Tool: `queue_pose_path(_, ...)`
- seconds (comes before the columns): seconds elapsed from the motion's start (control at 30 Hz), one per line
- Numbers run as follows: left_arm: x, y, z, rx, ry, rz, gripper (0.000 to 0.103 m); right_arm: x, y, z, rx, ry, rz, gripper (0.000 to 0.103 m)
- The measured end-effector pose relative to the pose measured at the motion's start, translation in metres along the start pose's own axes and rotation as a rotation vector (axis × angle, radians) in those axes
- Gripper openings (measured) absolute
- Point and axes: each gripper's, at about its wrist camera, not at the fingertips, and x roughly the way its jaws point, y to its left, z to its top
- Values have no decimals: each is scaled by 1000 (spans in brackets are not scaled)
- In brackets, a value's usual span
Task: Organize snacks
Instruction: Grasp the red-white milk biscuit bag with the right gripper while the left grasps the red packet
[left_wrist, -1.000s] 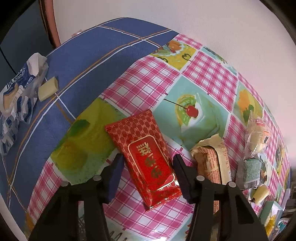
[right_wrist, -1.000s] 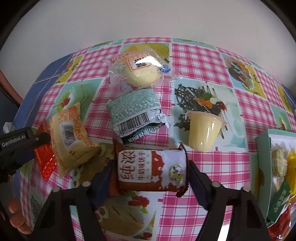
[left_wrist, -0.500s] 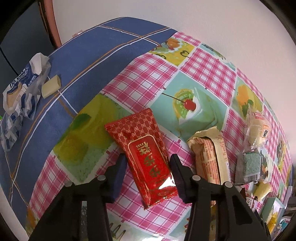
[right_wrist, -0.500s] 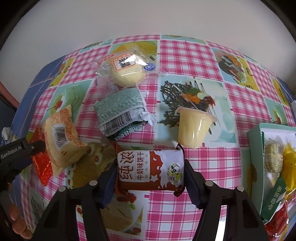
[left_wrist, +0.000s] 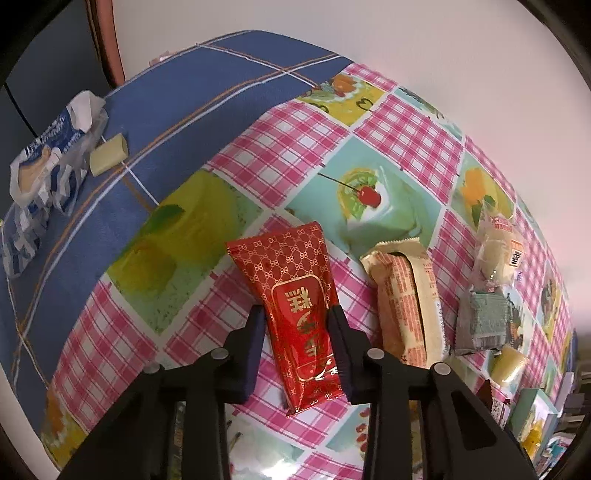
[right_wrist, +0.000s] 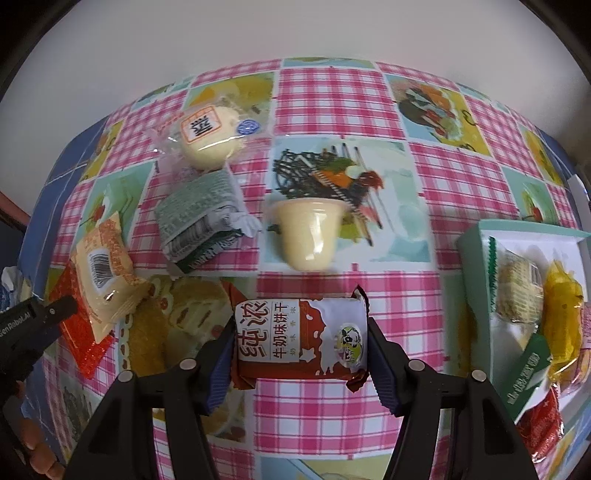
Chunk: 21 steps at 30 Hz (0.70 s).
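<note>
Left wrist view shows your left hand-held gripper closed on the red snack packet; both pads press its long sides, with the packet's far end sticking out ahead of the fingers over the checked cloth of the worktop. Taking that red packet as the landmark: just to its right lies a beige and orange wrapped bar, and further right of that sit a grey-green packet and a clear-wrapped pale bun behind it. Well to the packet's left, on the blue part of the cloth, are a small pale block and a crumpled blue and white wrapper (the two are just beside each other).

Your right hand-held gripper holds the brown and white biscuit packet between its fingers, each pad against a short end, at a medium width. Seen from the right wrist, a yellow jelly cup lies on its side just beyond the biscuit packet. To the far right of it stands a mint-green box that already has several wrapped snacks in it. The left gripper's tip and the red packet show at the left edge of this view.
</note>
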Motion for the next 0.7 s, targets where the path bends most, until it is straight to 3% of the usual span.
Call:
queue_pose_path(0.37,5,7,-1,-33,15,-26,39,1,-23,4,21,26,7,66)
queue_pose_path(0.5,9,2,-1,-22,16,-11,52,2,-24,3,19,26,10,66)
queue_pose_path(0.7,13,-19,-4,58,8,52,55,16,-4,4,6,27,-11,66)
